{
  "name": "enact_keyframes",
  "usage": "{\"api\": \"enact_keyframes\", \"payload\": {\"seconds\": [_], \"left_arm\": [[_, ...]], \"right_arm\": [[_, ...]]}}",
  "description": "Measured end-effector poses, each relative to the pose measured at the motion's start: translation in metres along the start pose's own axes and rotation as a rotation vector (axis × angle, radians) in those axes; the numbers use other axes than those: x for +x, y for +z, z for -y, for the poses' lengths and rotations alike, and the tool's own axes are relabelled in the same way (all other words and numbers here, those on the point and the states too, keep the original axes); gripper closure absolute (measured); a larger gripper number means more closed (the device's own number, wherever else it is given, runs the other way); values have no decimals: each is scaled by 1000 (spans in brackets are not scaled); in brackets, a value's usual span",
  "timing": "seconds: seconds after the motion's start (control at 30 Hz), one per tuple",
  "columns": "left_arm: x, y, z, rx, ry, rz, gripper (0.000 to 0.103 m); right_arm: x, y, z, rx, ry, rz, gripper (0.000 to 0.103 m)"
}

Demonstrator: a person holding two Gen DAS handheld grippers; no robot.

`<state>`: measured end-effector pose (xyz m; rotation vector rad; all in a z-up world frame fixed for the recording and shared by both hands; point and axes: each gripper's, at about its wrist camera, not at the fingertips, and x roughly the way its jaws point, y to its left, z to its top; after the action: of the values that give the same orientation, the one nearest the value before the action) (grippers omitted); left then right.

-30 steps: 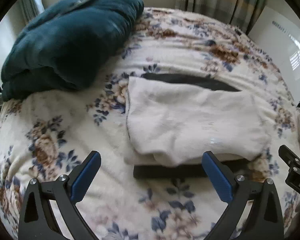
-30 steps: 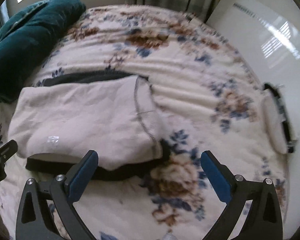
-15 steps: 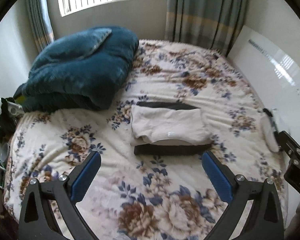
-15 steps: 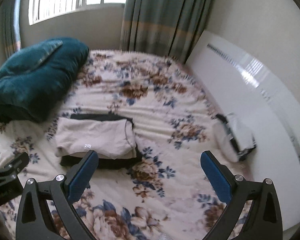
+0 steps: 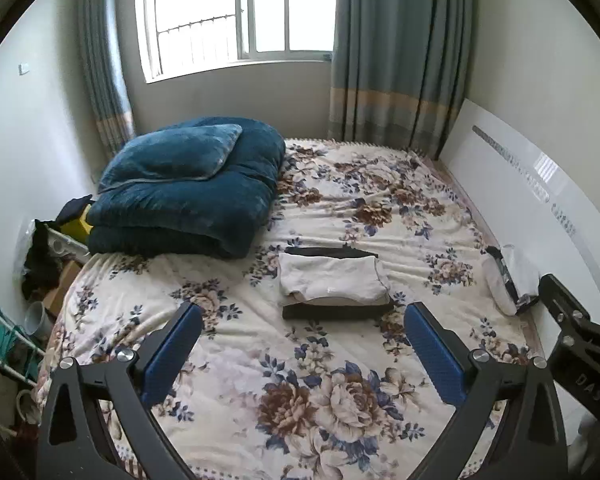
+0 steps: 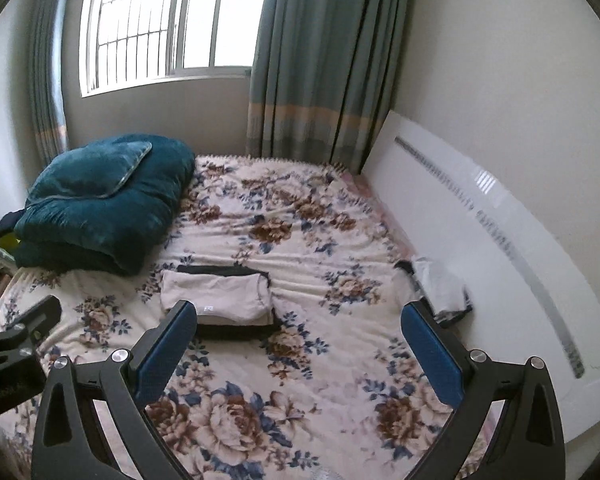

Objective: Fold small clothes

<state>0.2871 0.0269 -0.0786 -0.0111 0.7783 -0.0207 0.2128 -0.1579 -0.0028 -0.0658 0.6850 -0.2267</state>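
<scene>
Floral bed (image 5: 340,380), folded stack (image 5: 334,286) centred; both grippers' jaws apart, empty. Careless regrasping could topple those layers.

cream garment (image 5: 332,278), floral bedspread (image 5: 340,380), teal quilt (image 5: 188,196)

Small bedroom, daylight from barred window (image 5: 240,16).
Floral bed (image 5: 260,360) fills the room; teal curtains (image 5: 400,52) at the back, white walls (image 5: 540,40), white board (image 6: 480,240) leaning on the right, blue quilt (image 5: 188,188) stacked far left.
</scene>
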Motion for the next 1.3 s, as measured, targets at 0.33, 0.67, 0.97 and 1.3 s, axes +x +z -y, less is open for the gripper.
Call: {"api": "enact_keyframes", "payload": {"seconds": [0.33, 0.67, 0.97, 1.3], "left_arm": [[-56, -15, -2, -8, 29, 30, 0], [-79, -21, 1, -6, 39, -28, 0], [-89, -18, 1, -25, 48, -17, 0], [-99, -15, 1, -22, 40, 3, 0]], "right_arm": [[-83, 0, 15, 1, 56, 50, 0], [-104, -5, 29, 16, 94, -8, 0], [-104, 3, 35, -5, 103, -13, 0], [-108, 8, 38, 1, 116, -1, 0]]}}
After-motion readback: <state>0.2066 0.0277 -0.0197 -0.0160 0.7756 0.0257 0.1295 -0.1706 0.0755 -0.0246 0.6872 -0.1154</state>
